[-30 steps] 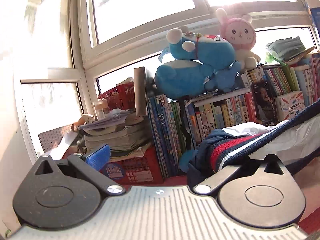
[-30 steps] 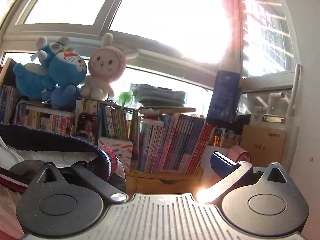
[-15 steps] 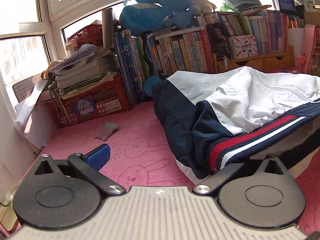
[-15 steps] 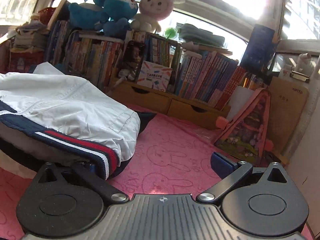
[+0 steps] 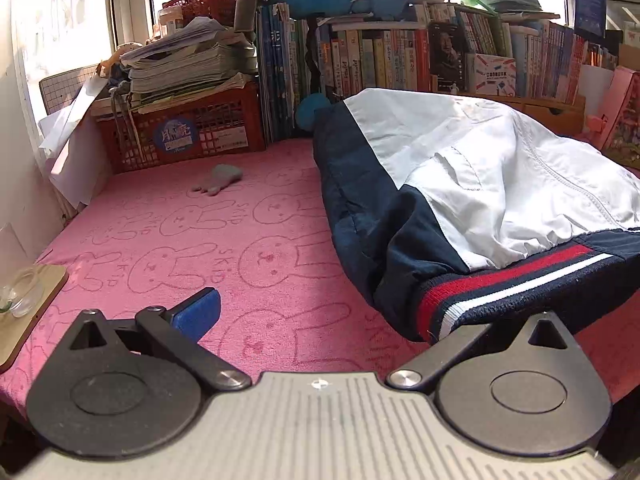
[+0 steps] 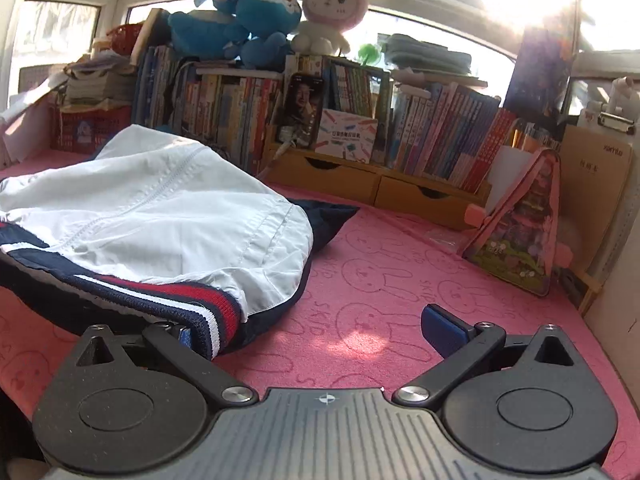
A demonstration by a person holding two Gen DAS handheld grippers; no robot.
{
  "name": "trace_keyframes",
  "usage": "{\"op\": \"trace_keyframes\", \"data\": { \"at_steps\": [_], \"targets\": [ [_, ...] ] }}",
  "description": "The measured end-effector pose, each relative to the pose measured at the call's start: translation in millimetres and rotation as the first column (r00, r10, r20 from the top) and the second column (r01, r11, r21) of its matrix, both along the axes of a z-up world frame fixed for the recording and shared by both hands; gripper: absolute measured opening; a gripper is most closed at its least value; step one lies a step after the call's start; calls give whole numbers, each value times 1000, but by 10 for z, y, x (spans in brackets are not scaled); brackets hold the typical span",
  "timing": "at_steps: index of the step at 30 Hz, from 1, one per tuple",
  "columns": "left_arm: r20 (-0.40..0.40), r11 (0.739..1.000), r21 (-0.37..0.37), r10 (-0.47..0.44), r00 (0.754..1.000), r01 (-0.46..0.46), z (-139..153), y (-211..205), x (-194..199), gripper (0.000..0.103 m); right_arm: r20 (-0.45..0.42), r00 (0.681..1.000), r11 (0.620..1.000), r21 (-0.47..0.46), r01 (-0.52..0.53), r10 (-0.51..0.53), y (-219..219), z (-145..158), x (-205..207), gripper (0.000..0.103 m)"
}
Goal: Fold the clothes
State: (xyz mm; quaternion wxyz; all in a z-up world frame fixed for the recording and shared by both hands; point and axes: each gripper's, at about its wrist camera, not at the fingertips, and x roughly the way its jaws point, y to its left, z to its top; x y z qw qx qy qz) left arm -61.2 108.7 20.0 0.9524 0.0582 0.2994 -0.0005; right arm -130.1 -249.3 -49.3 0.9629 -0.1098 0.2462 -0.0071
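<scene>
A white and navy jacket with a red, white and navy striped hem lies bunched on the pink rabbit-print mat. My left gripper is open; its left blue pad is bare, and the hem is draped over its right finger, which is hidden. In the right wrist view the jacket lies at the left. The right gripper is open too. The hem lies over its left finger, and its right blue pad is free above the mat.
Rows of books and plush toys line the back under the window. A red crate with stacked papers stands back left, a pink bag back right. A small grey item lies on the mat; a wooden board at its left edge.
Both grippers have come down from facing the window to low over the mat. The jacket, held up by its hem before, now rests spread on the mat.
</scene>
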Motion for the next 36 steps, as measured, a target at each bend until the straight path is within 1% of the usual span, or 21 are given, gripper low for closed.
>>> {"op": "trace_keyframes", "data": {
  "at_steps": [1,4,8,11,13,17,20,23,27,30,33,36],
  "targets": [
    [-7,1000,8,-3,1000,4,-24,-8,-33,103,-3,1000,999,-39,-2,1,39,-28,-56,103],
    [-27,1000,17,-9,1000,9,-92,-9,-121,103,-28,1000,994,-108,-16,13,136,-120,-254,103],
    [-70,1000,11,-1,998,1,-212,12,-180,103,-72,997,991,-130,-36,27,201,-210,-413,103],
    [-90,1000,28,5,996,-3,-290,3,-191,103,-107,994,989,-141,-43,28,243,-320,-453,103],
    [-97,999,40,8,995,-4,-327,-9,-197,103,-123,992,989,-139,-41,24,257,-378,-465,103],
    [-112,999,42,18,994,-14,-388,-28,-176,103,-144,989,992,-123,-38,20,243,-431,-438,103],
    [-115,998,57,16,993,-10,-401,-46,-178,103,-176,984,994,-105,-32,13,266,-496,-319,103],
    [-110,996,88,2,994,7,-382,-71,-200,103,-182,983,988,-144,-56,29,318,-544,-278,103],
    [-99,991,131,-17,995,30,-377,-116,-228,103,-186,982,988,-147,-47,19,288,-520,-330,103],
    [-97,989,146,-25,995,40,-378,-130,-221,103,-200,980,993,-114,-18,-5,217,-500,-339,103],
    [-96,986,160,-34,995,49,-378,-144,-215,103,-209,978,995,-102,-17,-5,210,-516,-357,103],
    [-102,984,166,-42,994,59,-351,-140,-241,103,-218,976,994,-105,-42,18,219,-482,-396,103]
  ]
}}
